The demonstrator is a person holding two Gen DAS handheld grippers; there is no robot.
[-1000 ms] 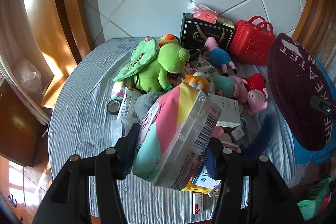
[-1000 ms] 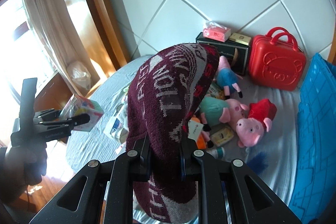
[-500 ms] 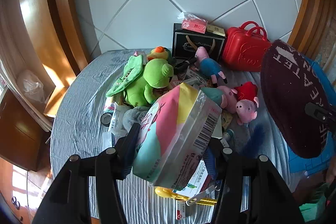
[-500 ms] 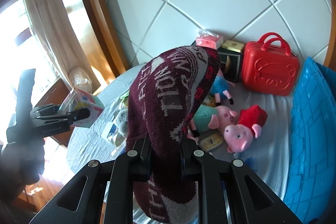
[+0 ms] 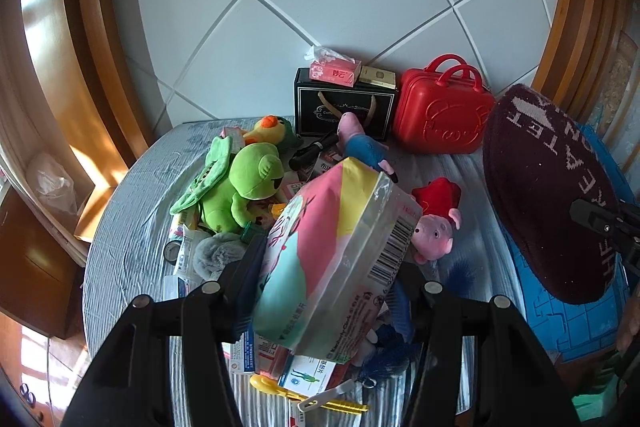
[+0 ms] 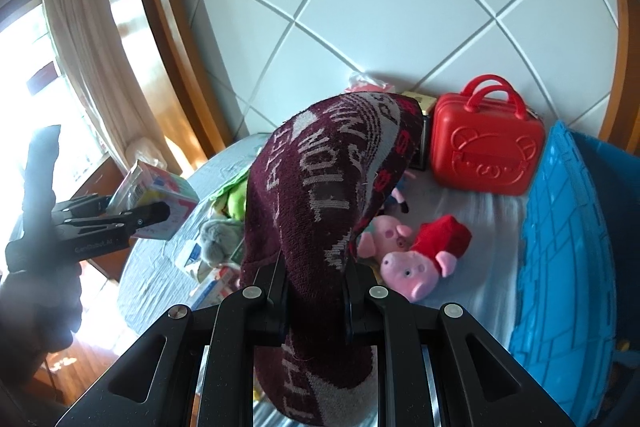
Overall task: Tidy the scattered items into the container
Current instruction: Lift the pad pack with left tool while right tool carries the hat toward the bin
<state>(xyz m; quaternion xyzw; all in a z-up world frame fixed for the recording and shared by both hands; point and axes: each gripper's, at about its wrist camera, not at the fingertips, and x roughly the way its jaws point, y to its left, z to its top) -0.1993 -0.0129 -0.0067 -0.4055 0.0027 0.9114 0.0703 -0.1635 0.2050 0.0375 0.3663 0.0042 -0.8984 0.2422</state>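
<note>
My left gripper (image 5: 326, 279) is shut on a pink, teal and yellow tissue pack (image 5: 332, 255) and holds it above the cluttered bed. That pack also shows in the right wrist view (image 6: 160, 203). My right gripper (image 6: 314, 291) is shut on a maroon knitted hat (image 6: 328, 211) with grey lettering, held in the air; the hat shows at the right of the left wrist view (image 5: 548, 195). The blue container (image 6: 568, 255) stands at the bed's right side, just right of the hat.
On the grey bedspread (image 5: 120, 251) lie a green frog plush (image 5: 244, 195), pig plushes (image 6: 416, 267), small boxes and a yellow cutter (image 5: 308, 397). A red toy suitcase (image 5: 440, 115) and black gift bag (image 5: 344, 111) stand against the white headboard.
Both grippers have risen and drawn back from the bed, each keeping its item. The hat has shifted toward the blue container, which takes up more of the right wrist view.
</note>
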